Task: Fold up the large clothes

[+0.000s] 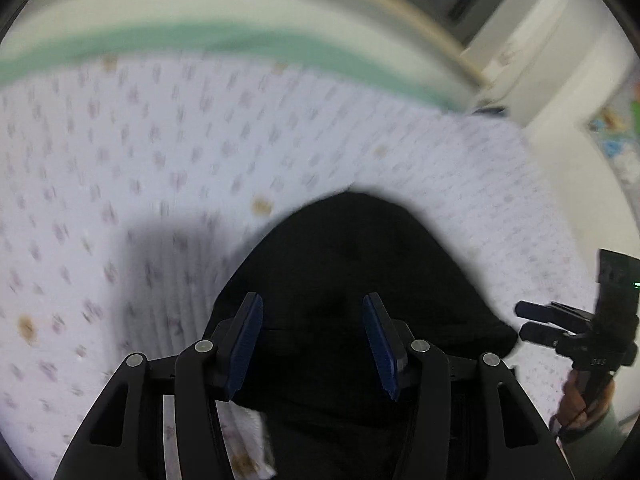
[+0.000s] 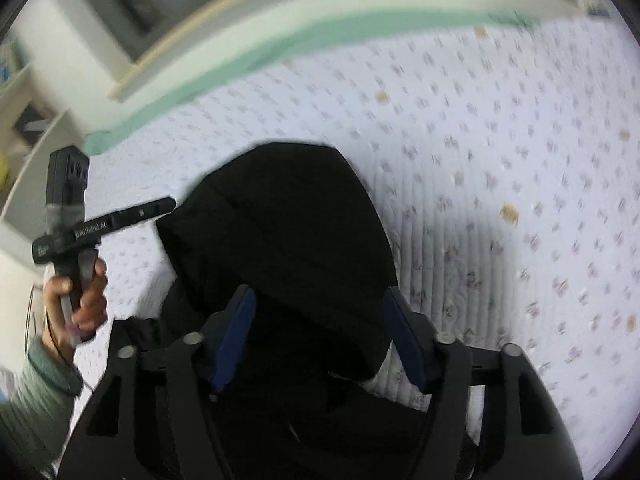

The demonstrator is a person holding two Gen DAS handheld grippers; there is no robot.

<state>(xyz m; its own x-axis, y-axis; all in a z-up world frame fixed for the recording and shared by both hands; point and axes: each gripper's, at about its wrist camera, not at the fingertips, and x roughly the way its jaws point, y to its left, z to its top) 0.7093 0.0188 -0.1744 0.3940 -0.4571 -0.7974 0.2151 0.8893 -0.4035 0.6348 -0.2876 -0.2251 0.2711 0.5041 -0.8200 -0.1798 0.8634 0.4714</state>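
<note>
Left wrist view: a black garment (image 1: 352, 280) is seen lying on a quilted white bedspread (image 1: 120, 152) with a small flower print, directly ahead of and below the left gripper (image 1: 313, 344). The left gripper's blue pads (image 1: 246, 344) are held wide apart with nothing clamped between them; the cloth lies beneath the gap, and contact cannot be confirmed. In the right wrist view the same garment (image 2: 288, 232) is shown as a rounded, hood-like mound, with the right gripper (image 2: 320, 336) likewise spread and released over its near part. Each gripper is also caught from the side by the other camera, the left one (image 2: 120, 220) near the garment's edge and gripped by a bare hand (image 2: 78, 296); both views are blurred. The garment is judged to be soft, limp and fairly thick, possibly padded, so moderate weight and sagging are to be expected when it is lifted. No slippery surface is evident, though detail is lost in the black. A hold is best taken at an outer edge or seam where layers are thin, one gripper to each side, so that the cloth can be spread flat before folding. A green strip (image 1: 280, 46) is noted along the far edge of the bed.
</note>
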